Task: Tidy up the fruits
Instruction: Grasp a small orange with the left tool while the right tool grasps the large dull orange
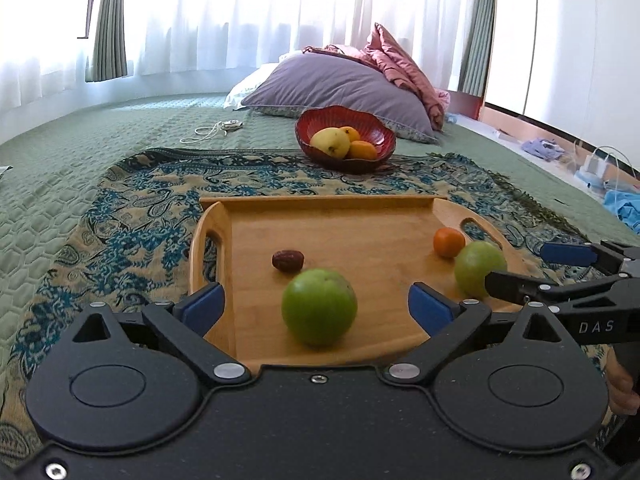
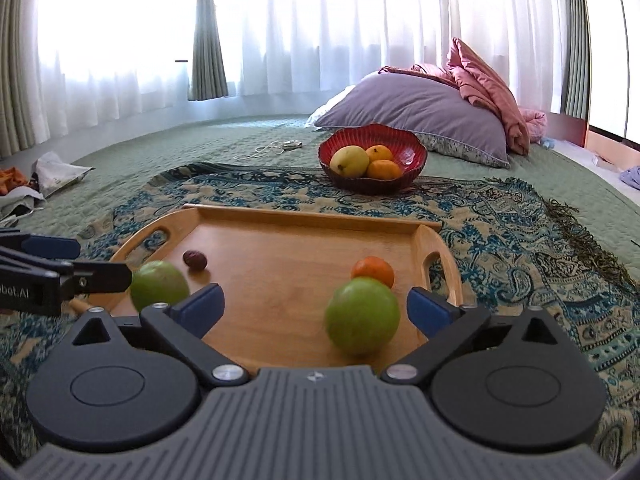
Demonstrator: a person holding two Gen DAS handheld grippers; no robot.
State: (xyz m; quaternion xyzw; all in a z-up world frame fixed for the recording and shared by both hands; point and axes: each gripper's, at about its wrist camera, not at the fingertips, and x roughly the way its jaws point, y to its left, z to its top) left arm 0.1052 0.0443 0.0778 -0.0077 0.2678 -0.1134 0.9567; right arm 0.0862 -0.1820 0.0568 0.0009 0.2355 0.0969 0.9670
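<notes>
Three fruits already lie in the red scalloped bowl [image 1: 345,136]: one yellow pear-shaped fruit [image 1: 330,142] and two orange citrus fruits [image 1: 362,149], the bowl standing on the blue-and-beige paisley cloth [image 1: 132,216] beyond the far edge of the tray. Four items remain on the rectangular bamboo tray with cut-out handles [image 1: 320,208]: a dark red dried date [image 1: 287,260] toward its left, a small orange tangerine [image 1: 449,242] toward its right, and two round green fruits. Judged from this layout, the task is under half complete, if the bowl is the intended destination. The left green round fruit [image 1: 319,306] sits near the tray's front edge, directly ahead of the left claw [image 1: 318,304], whose blue-padded fingers [image 1: 204,306] stand spread wide on either side of it without touching; the claw is empty. The right green round fruit [image 2: 362,315] sits just in front of the tangerine, apparently touching or nearly touching it, and lies between the spread blue-padded fingers [image 2: 428,310] of the right claw [image 2: 316,306], closer to the right finger; contact cannot be confirmed and nothing is gripped. Both claws are therefore positioned for simultaneous pickup of the green fruits. The tray and cloth rest on a green quilted bed cover [image 1: 80,152], with a grey pillow [image 1: 340,84] behind the bowl.
</notes>
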